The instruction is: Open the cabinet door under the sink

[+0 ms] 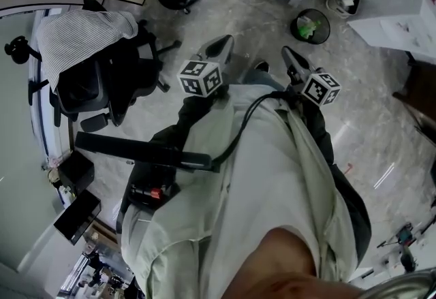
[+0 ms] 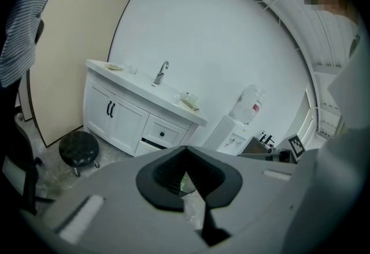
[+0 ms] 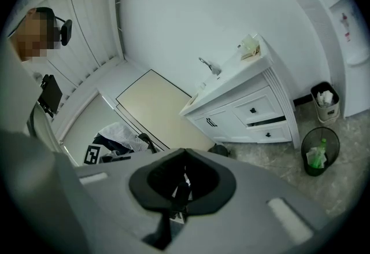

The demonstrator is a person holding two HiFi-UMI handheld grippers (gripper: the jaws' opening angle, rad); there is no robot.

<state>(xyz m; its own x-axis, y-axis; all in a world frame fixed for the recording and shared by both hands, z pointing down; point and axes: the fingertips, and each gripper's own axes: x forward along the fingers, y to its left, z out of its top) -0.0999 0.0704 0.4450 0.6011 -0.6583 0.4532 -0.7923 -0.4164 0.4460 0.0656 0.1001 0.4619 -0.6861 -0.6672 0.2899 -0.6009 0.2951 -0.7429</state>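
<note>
The left tool (image 1: pixel 225 42) and right tool (image 1: pixel 287 54) are closed, empty, well apart from the cabinet door (image 2: pixel 127 125). Step closer, open one, and aim at its dark handle (image 2: pixel 113 109).

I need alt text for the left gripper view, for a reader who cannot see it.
A white sink cabinet with two closed doors stands against a white wall, beyond the left gripper, shut and empty. A black stool stands before it.
</note>
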